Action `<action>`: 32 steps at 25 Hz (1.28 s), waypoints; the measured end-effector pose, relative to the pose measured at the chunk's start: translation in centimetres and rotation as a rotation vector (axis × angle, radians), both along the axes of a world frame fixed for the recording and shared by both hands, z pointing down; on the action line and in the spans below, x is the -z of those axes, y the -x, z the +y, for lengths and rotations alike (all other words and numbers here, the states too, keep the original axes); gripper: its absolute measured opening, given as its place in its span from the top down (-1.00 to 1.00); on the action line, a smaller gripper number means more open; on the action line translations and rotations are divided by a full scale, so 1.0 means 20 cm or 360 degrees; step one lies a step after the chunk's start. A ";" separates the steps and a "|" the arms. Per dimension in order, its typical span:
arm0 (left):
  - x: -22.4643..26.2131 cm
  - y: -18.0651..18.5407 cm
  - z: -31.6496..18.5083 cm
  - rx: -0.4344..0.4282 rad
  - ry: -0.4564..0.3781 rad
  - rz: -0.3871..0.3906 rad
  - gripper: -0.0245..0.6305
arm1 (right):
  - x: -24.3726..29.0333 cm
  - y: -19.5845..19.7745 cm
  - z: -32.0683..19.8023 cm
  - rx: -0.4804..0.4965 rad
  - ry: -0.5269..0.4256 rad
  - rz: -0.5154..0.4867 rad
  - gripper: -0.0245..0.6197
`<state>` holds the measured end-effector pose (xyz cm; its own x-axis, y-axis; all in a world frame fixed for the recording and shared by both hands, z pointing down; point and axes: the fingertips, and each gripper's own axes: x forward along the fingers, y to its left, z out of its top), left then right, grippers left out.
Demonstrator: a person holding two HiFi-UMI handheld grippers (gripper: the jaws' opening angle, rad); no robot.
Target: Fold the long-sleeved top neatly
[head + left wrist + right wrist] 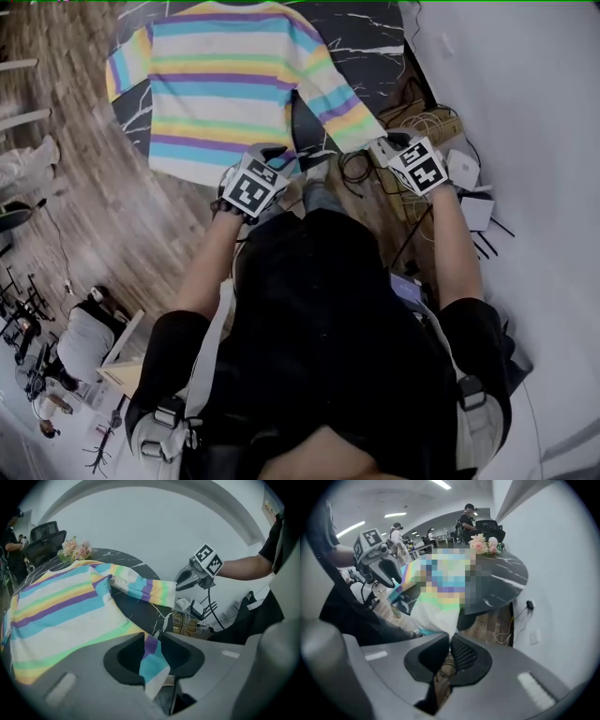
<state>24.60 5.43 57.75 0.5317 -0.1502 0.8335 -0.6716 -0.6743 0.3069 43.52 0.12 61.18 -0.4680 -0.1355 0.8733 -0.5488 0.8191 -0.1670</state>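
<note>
Your striped top (220, 84) lies spread flat on the dark marbled surface (366, 37) in the upper part of the head view, with the hem toward you and the collar at the top edge of the frame. Your left gripper (153, 648) pinches the hem near its right corner: in the left gripper view a fold of purple, teal and white cloth sits between the 2 jaws, which press on it. The right sleeve (333, 94) runs down and to the right from the shoulder, past the edge of the surface. Your right gripper (449, 651) has its jaws pressed together, and the white cuff end of this sleeve comes down to their tips, so it seems to be nipped there. The other sleeve (127, 67) rests along the upper left side of the top. The 2 grippers are near each other at the middle of the head view, the left one lower. A bunch of pink flowers (75, 549) stands on the far side of the surface, and a tangle of cables (427, 122) lies on the floor at the right.
</note>
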 end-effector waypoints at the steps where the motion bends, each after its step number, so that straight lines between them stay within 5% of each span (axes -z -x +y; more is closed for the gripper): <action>1: -0.01 -0.01 -0.01 -0.0009 -0.0007 -0.0010 0.56 | 0.01 -0.06 -0.05 -0.0030 -0.0033 0.0056 0.88; 8: 0.01 -0.07 -0.05 -0.0024 -0.0004 0.0017 0.56 | 0.10 -0.41 -0.43 -0.0219 -0.0234 0.0371 0.88; 13: 0.03 -0.06 -0.08 0.0011 0.0018 0.0022 0.56 | 0.13 -0.48 -0.62 -0.0239 -0.0300 0.0488 0.87; 17: 0.05 -0.04 -0.11 0.0044 0.0026 0.0031 0.56 | 0.14 -0.47 -0.67 -0.0257 -0.0274 0.0565 0.87; 22: 0.03 0.01 -0.12 0.0084 0.0024 0.0038 0.56 | 0.18 -0.46 -0.61 -0.0301 -0.0069 0.0625 0.88; 27: 0.02 0.07 -0.11 0.0144 0.0016 0.0109 0.56 | 0.30 -0.28 -0.52 -0.0298 0.0104 0.0495 0.88; 32: 0.03 0.15 -0.08 0.0146 0.0025 0.0158 0.56 | 0.46 0.12 -0.47 -0.0309 0.0278 0.0247 0.88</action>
